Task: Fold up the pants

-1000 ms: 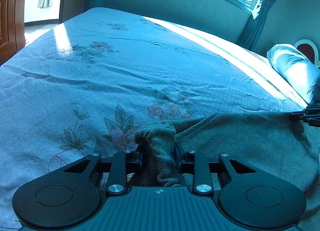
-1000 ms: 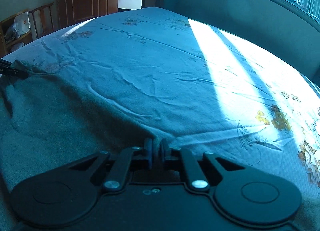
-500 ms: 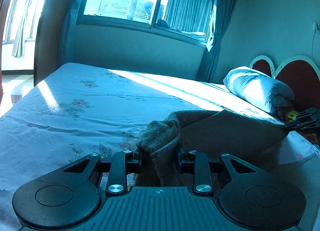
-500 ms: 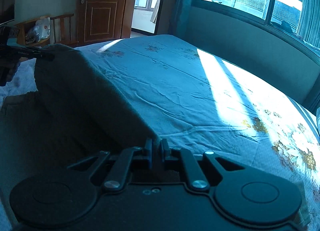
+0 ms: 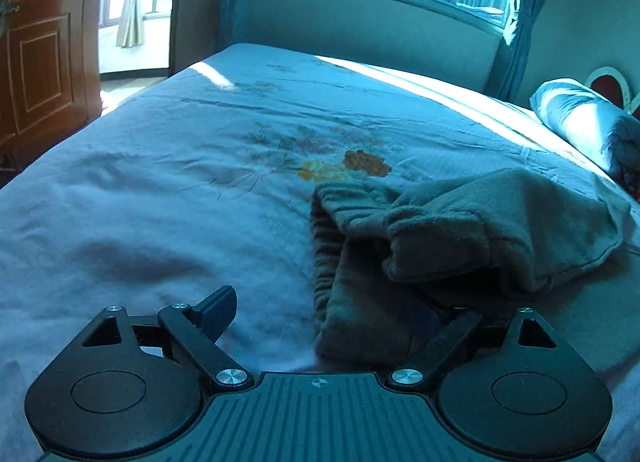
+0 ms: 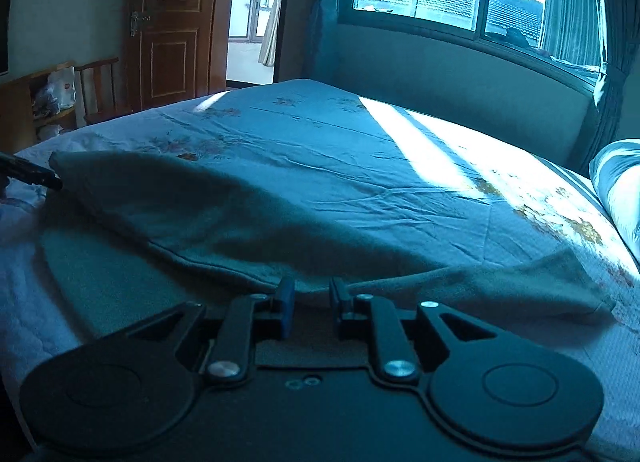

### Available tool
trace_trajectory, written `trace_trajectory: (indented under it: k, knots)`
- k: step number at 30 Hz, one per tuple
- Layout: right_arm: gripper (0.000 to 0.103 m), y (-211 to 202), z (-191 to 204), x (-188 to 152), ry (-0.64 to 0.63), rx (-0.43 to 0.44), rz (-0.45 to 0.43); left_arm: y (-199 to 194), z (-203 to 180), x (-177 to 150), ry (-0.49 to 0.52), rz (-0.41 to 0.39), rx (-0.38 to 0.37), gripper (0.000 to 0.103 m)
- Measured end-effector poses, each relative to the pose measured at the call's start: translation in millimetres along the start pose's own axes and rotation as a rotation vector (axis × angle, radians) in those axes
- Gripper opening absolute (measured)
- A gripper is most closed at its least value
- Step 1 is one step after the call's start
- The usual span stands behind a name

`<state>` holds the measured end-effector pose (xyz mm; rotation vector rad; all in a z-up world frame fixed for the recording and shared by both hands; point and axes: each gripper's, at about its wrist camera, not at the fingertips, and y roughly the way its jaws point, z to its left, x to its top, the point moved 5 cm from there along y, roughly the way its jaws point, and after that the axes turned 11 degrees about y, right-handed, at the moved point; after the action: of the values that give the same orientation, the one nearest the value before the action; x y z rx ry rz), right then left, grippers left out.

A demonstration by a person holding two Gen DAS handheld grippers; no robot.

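Note:
Grey-green fleece pants [image 5: 440, 230] lie folded over on the bed. Their elastic waistband sits at centre and one layer lies doubled over another. My left gripper [image 5: 324, 314] is open wide. Its right finger is partly under the cloth and its left finger [image 5: 218, 308] is over bare sheet. In the right wrist view the pants [image 6: 208, 214] stretch leftward across the bed. My right gripper [image 6: 310, 296] is open a little at the folded edge, and the cloth hangs loose between the fingers. The left gripper's tip [image 6: 32, 174] shows at the far left end.
The bed has a pale floral sheet [image 5: 200, 166]. A rolled blue duvet [image 5: 588, 126] lies at the right by the headboard. A wooden door [image 6: 172, 22], a chair [image 6: 100, 82] and shelves stand beyond the bed. A window wall [image 6: 460, 62] lies behind.
Both grippers lowered the lifted pants edge onto the lower layer, then opened. The left jaws went from shut on bunched cloth to wide open. The right jaws parted slightly.

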<state>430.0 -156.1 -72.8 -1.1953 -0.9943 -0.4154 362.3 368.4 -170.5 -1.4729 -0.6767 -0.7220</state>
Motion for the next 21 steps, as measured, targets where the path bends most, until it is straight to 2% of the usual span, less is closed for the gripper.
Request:
trace_trajectory:
  k: [3, 7, 10, 13, 17, 19, 21]
  knots:
    - [0.01, -6.8, -0.8, -10.6, 0.035, -0.042, -0.015, -20.7, 7.0, -10.9, -0.116, -0.025, 0.01, 0.089]
    - [0.01, -5.7, 1.7, -15.3, 0.07, -0.109, -0.036, -42.7, -11.3, -4.7, -0.223, -0.077, 0.0, 0.089]
    - [0.011, -4.6, 6.9, -11.9, 0.097, -0.123, -0.06, -46.6, -29.0, 7.5, -0.308, -0.116, -0.025, 0.089]
    - [0.012, -9.3, 10.1, -12.2, 0.125, -0.132, -0.087, -41.4, -40.9, 14.0, -0.421, -0.119, -0.077, 0.087]
    - [0.012, -7.7, 11.2, -10.9, 0.156, -0.138, -0.092, -19.7, -47.8, 12.5, -0.622, -0.087, -0.166, 0.07]
    - [0.013, -4.3, 11.4, -12.5, 0.181, -0.137, -0.083, -2.7, -48.6, 10.5, -0.68, -0.052, -0.17, 0.066]
    - [0.017, 3.1, 6.3, -14.8, 0.235, -0.139, -0.068, 9.7, -46.7, 7.0, -0.725, -0.042, -0.16, 0.054]
